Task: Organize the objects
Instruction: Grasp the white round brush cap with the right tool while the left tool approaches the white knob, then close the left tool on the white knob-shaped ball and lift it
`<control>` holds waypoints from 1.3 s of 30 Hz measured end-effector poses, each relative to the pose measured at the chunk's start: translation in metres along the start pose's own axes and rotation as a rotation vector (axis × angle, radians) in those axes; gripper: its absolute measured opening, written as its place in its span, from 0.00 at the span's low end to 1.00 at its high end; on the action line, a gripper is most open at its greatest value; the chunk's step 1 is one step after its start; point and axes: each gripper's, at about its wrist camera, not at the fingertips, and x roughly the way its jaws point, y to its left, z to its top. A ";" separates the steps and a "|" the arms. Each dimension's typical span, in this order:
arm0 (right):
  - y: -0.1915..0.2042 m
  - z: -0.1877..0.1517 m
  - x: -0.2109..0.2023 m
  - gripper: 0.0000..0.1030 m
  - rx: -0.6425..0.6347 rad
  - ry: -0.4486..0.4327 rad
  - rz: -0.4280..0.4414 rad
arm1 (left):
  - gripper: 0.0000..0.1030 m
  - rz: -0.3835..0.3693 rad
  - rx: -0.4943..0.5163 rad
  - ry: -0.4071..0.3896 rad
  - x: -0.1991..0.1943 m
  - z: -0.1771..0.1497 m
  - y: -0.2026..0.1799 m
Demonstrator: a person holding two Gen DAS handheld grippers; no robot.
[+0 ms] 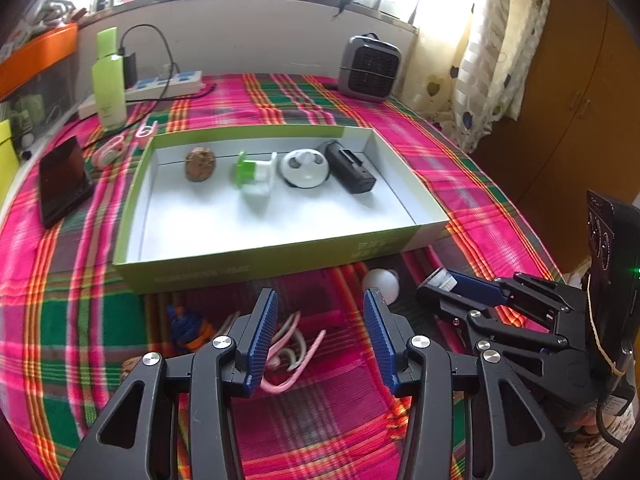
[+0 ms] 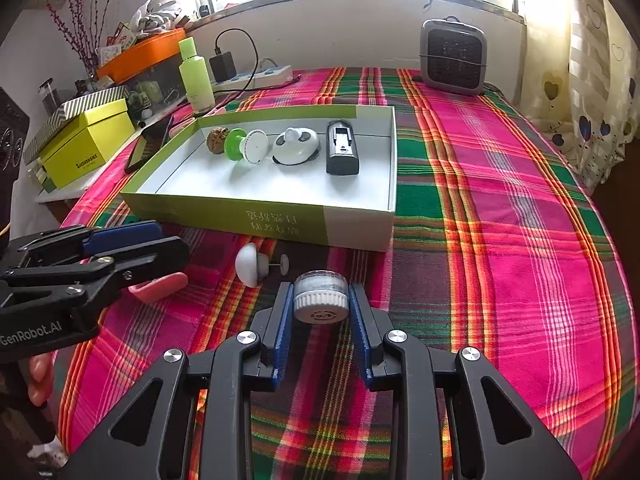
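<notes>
Plaid cloth (image 2: 500,200) in pink, green and orange covers the whole counter beneath a bright window, with a patterned curtain (image 1: 492,52) hanging at the right. On it sits a shallow green-and-white box (image 2: 360,224), holding a brown walnut-like ball (image 2: 217,140), a green-and-white piece (image 2: 245,146), a round white gadget (image 2: 296,146) and a dark grey device (image 2: 341,152) in a row along its far side. Behind stand a grey heater (image 2: 454,58), a green bottle (image 2: 195,76) and a power strip (image 2: 260,76). A black phone (image 1: 64,180) lies left of the box.

Only the right wrist view shows the yellow box (image 2: 86,146) and orange tray (image 2: 140,54) at the far left; only the left wrist view shows the pink cord (image 1: 288,354) and a blue-and-orange item (image 1: 186,326), too blurred to identify, under the left gripper (image 1: 322,334), whose jaws stand wide with nothing between them.

The right gripper (image 2: 320,312) clamps a small clear jar with a white ribbed lid (image 2: 320,298), held just in front of the box. A white knob-shaped piece (image 2: 250,264) lies on the cloth between the two grippers.
</notes>
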 end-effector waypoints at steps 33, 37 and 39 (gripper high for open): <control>-0.022 -0.011 -0.012 0.28 0.040 -0.001 -0.015 | 0.42 -0.016 0.074 0.059 0.043 0.009 -0.035; -0.022 -0.011 -0.012 0.28 0.040 -0.001 -0.014 | 0.42 -0.005 0.082 0.056 0.043 0.009 -0.036; -0.022 -0.011 -0.012 0.28 0.040 0.000 -0.013 | 0.42 0.000 0.090 0.054 0.043 0.008 -0.037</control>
